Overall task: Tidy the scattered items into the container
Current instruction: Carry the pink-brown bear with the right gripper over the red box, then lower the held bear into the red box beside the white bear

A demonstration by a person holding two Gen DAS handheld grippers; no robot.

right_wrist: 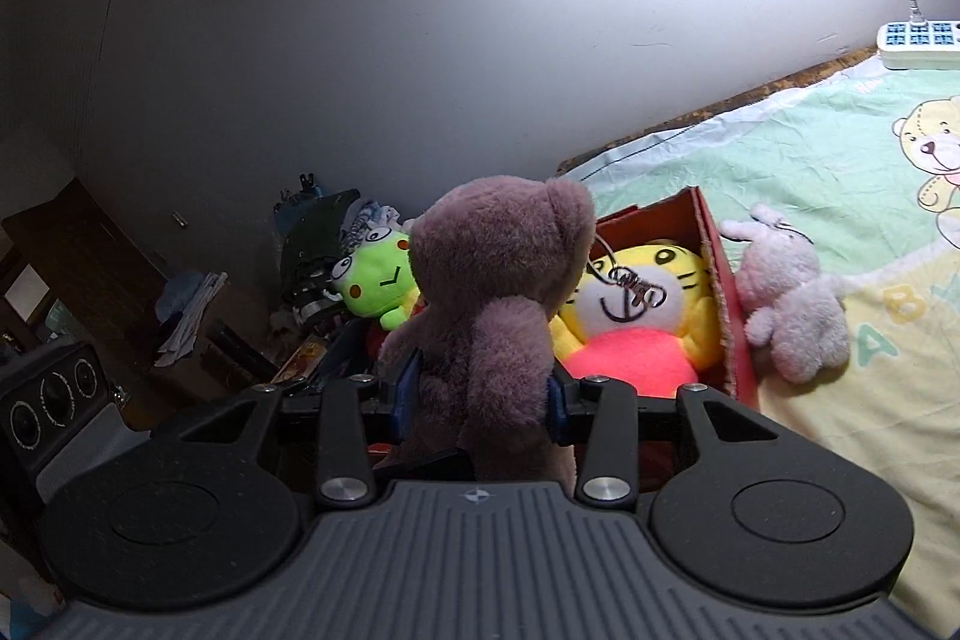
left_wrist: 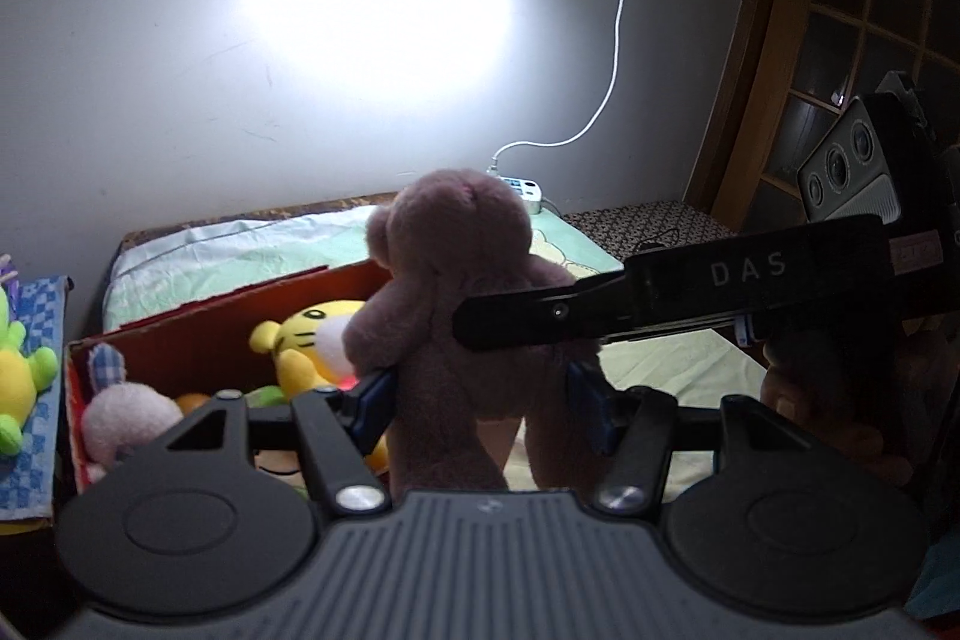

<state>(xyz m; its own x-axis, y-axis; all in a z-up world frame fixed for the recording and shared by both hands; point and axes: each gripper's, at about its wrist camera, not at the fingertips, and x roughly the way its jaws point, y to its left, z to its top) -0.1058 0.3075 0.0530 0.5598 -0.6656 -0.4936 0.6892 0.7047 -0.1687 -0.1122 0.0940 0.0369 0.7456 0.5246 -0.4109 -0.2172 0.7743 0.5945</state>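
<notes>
A mauve plush bear (left_wrist: 462, 304) stands upright between my left gripper's (left_wrist: 486, 400) blue pads, which are shut on its body. My right gripper (right_wrist: 480, 394) is shut on the same bear (right_wrist: 498, 292) from the other side; its black finger (left_wrist: 576, 316) crosses the bear in the left wrist view. Behind the bear is a red cardboard box (left_wrist: 198, 334) (right_wrist: 720, 274) holding a yellow tiger plush (left_wrist: 318, 340) (right_wrist: 648, 316) and a pale pink plush (left_wrist: 126, 418). A white-pink bunny plush (right_wrist: 792, 304) lies on the bed just right of the box.
A green frog plush (right_wrist: 378, 280) (left_wrist: 18, 382) sits left of the box on a blue checked cloth (left_wrist: 36, 436). A white power strip (right_wrist: 918, 40) lies at the wall on the green-yellow bedspread (right_wrist: 810, 148). Clutter and dark furniture (right_wrist: 90, 268) stand at left.
</notes>
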